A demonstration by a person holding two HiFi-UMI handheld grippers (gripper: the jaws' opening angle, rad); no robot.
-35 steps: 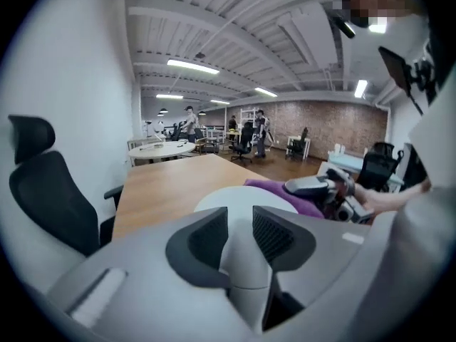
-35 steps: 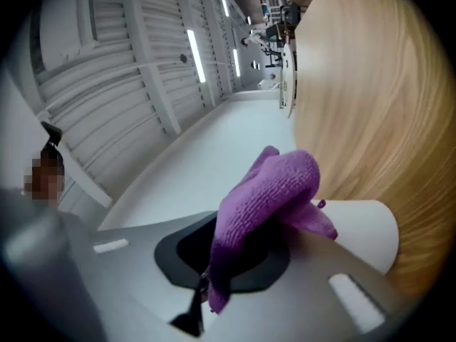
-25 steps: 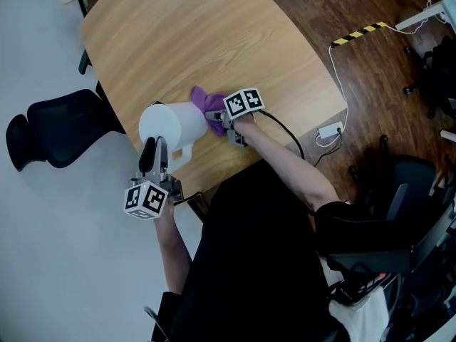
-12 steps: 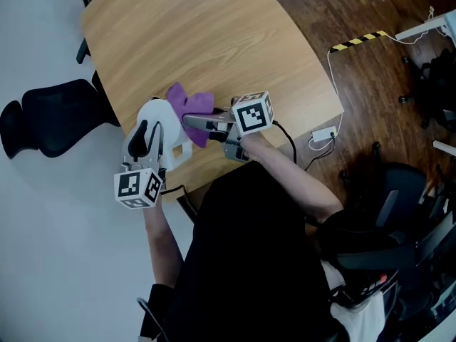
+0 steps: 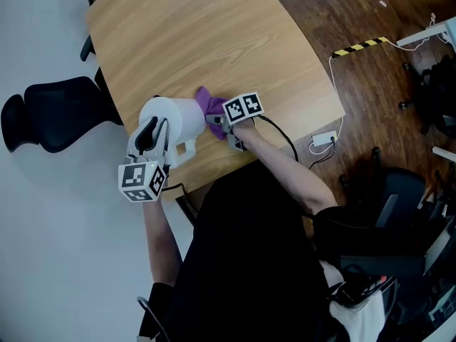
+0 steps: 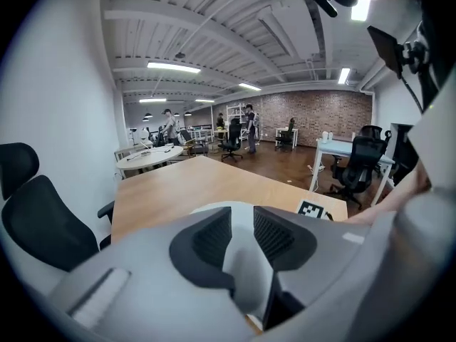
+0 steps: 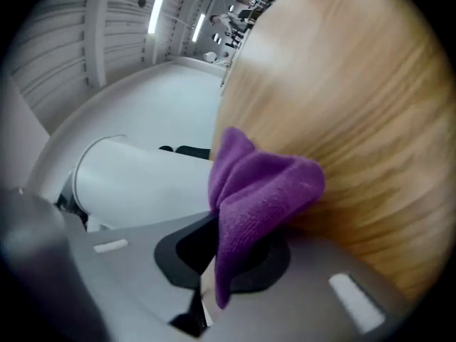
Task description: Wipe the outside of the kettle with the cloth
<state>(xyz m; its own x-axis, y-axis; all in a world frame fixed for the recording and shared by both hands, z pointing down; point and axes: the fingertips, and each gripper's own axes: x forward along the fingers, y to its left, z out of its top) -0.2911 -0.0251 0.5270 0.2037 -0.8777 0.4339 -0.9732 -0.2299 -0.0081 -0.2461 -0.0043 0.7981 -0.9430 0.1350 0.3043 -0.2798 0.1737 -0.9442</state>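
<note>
A: Head view first: where is the kettle (image 5: 178,117) sitting?

B: It is sitting by the near edge of the table (image 5: 214,41), just in front of the person.

A: What is the left gripper (image 5: 152,135) doing?

B: It is gripping the white handle (image 6: 241,223). Its jaws have just been closing tighter, with the handle between the pads.

A: And the right gripper (image 5: 216,120)?

B: Its jaws are pinching the purple cloth (image 7: 260,191), and the cloth is touching the kettle's side.
</note>
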